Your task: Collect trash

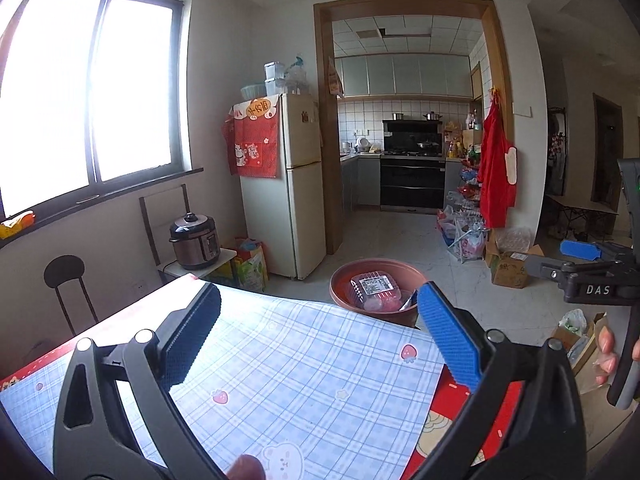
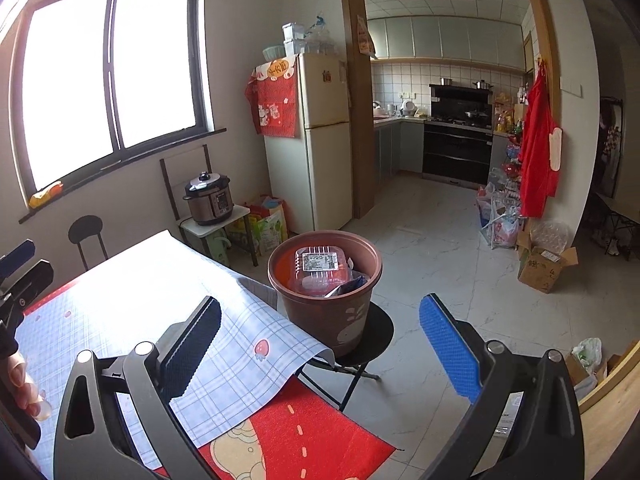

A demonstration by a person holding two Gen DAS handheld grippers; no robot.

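Both grippers empty, jaws spread wide: left gripper (image 1: 320, 332) over the checked tablecloth (image 1: 280, 360), right gripper (image 2: 320, 340) past the table edge. Trash, a clear plastic tray (image 2: 320, 264) and wrappers, sits in the brown pot (image 2: 324, 280) on a small round stool (image 2: 380, 336), at 12 o'clock from the right gripper. Table looks cleared. Risk: a low reach could clip the pot rim and tip it off the stool.

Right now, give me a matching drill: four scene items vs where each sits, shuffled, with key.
Items:
1. pot
2. clear box
3. cooker
4. apron

Places:
A. on the white side table
B. hanging by the kitchen doorway
C. on the black stool
D. inside the pot

Pairs: 1-C, 2-D, 3-A, 4-B
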